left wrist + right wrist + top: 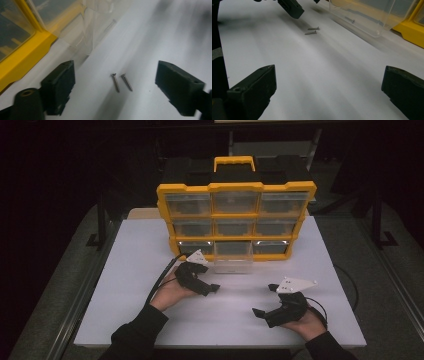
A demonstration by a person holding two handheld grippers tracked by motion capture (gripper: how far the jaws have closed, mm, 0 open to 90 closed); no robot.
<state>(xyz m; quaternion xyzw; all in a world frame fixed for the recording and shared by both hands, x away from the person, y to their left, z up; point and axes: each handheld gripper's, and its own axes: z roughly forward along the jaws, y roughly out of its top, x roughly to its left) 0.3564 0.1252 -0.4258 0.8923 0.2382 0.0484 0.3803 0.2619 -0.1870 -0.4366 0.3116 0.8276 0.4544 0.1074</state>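
Note:
Two small metal screws [115,82] [126,82] lie side by side on the white table, between the jaws of my left gripper [116,72]. Those jaws stand apart and touch neither screw. In the high view my left gripper [210,289] hovers low in front of a clear drawer [233,257] pulled out of the bottom row of a yellow organizer [235,215]. My right gripper [264,300] rests open near the front right, with nothing between its jaws. The right gripper view shows the two screws [313,28] farther off and one screw [350,20] inside the clear drawer [367,17].
The yellow organizer with its three rows of clear drawers stands at the back of the white table [150,320]. Its black and yellow handle [234,164] points up. Dark floor and metal frame legs surround the table. Cables trail from both grippers.

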